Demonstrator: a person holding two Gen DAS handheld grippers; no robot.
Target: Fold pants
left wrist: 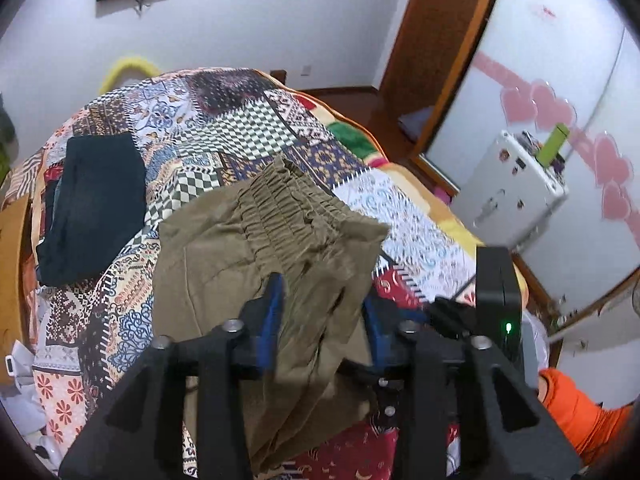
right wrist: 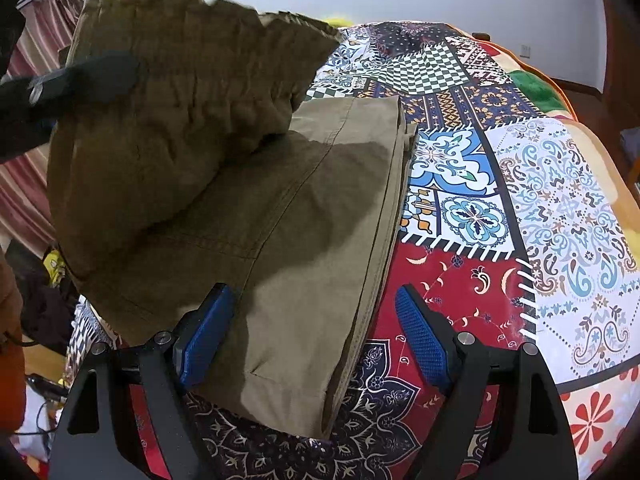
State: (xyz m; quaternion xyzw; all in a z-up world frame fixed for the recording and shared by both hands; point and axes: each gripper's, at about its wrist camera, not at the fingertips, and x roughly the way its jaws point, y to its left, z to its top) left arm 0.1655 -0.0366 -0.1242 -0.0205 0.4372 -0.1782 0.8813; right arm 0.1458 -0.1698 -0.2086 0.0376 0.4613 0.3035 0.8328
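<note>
Lying partly flat on the bed, the olive pants had their leg end spread over the patchwork quilt, while the gathered elastic waistband was raised in the air above the legs. The left tongs held that upper part, a bunch of cloth passing between the blue pads, apparently so the waist could be carried over the legs for a fold. In the right wrist view the left tool appeared as a dark blurred shape against the lifted cloth. The right tongs stood wide, gripping nothing, one pad over the trouser leg near the hem and the other over the red quilt patch; probably they waited there to pin or straighten the lower layer. Farther up the bed lay a dark folded garment, well apart from the pants. Beyond the bed's edge stood a white box near the sliding door.
</note>
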